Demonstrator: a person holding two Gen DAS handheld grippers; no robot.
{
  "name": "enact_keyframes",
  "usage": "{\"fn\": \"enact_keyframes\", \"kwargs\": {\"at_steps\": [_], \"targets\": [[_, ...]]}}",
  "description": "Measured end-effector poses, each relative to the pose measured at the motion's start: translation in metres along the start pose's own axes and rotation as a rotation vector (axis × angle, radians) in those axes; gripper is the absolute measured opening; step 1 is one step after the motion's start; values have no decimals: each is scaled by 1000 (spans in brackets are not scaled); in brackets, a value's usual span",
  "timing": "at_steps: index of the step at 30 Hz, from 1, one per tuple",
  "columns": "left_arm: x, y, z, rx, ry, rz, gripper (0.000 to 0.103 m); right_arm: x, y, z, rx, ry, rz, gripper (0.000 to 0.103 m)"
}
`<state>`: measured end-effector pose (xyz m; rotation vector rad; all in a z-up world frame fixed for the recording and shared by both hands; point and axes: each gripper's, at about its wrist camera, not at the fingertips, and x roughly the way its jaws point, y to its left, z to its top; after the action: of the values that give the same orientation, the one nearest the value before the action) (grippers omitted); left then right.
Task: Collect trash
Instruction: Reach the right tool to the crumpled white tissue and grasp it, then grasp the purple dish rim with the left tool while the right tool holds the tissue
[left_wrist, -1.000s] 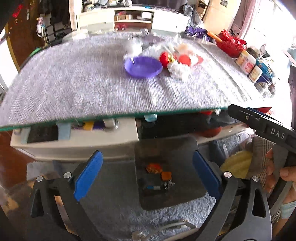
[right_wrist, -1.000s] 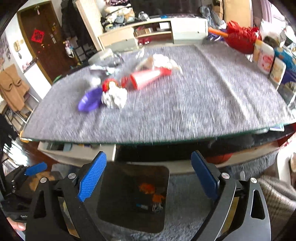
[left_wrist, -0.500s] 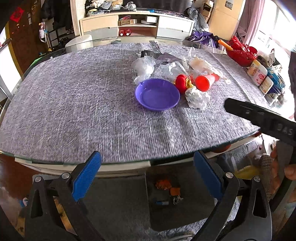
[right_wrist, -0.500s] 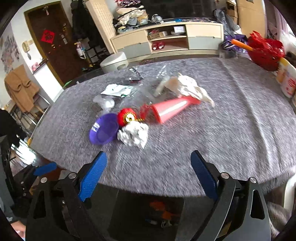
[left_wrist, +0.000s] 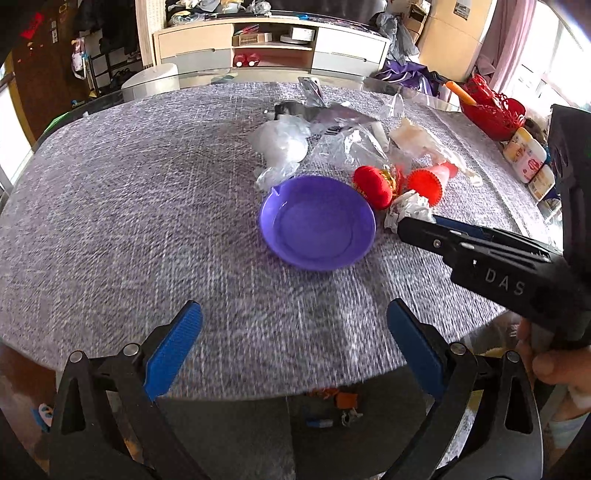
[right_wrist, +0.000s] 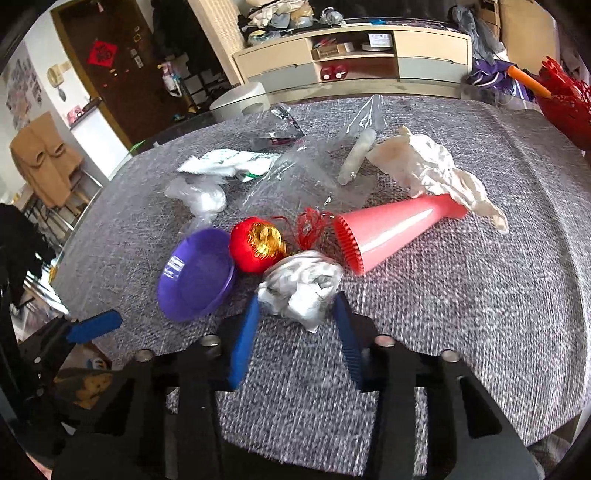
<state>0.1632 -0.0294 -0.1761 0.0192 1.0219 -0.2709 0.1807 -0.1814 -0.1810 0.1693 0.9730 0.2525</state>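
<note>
A crumpled grey-white paper wad (right_wrist: 301, 288) lies on the grey table cloth (right_wrist: 461, 295), beside a purple bowl (right_wrist: 195, 275) and a red ball ornament (right_wrist: 256, 243). My right gripper (right_wrist: 297, 314) has its blue pads on either side of the wad, jaws narrowed around it; whether they press it is unclear. In the left wrist view the right gripper (left_wrist: 410, 223) reaches to the wad (left_wrist: 408, 208) next to the bowl (left_wrist: 317, 221). My left gripper (left_wrist: 291, 332) is open and empty above the table's near edge.
A pink cone (right_wrist: 399, 229), crumpled white paper (right_wrist: 439, 170), clear plastic bags (right_wrist: 314, 170) and a white wrapper (right_wrist: 225, 166) lie behind the wad. Jars (left_wrist: 524, 155) and a red basket (left_wrist: 491, 110) stand at the right edge.
Both grippers rose from below the table edge and moved in over the table. The right gripper's jaws narrowed from wide open to around the paper wad.
</note>
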Motion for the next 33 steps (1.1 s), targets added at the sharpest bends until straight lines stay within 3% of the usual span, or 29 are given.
{"fn": "enact_keyframes", "kwargs": {"at_steps": [2,8,12,20,23,33], "targets": [[4,-2,5,-3,-3,-10,94,-2,-1,0,-11,-7,-1,25],[17,-11,21,14,-9,-8,93,-22,-17,2,21,-45,2,16],[29,-12,31,22,-3,6,87,-40,-23,4,30,-80,12,16],[40,-15,45,29,-20,20,85,-49,-24,5,21,-93,21,16],[39,-17,48,36,-27,41,74,-47,-25,0,24,-80,17,16],[5,-17,27,31,-36,34,74,-73,-17,-15,20,-103,9,16]]}}
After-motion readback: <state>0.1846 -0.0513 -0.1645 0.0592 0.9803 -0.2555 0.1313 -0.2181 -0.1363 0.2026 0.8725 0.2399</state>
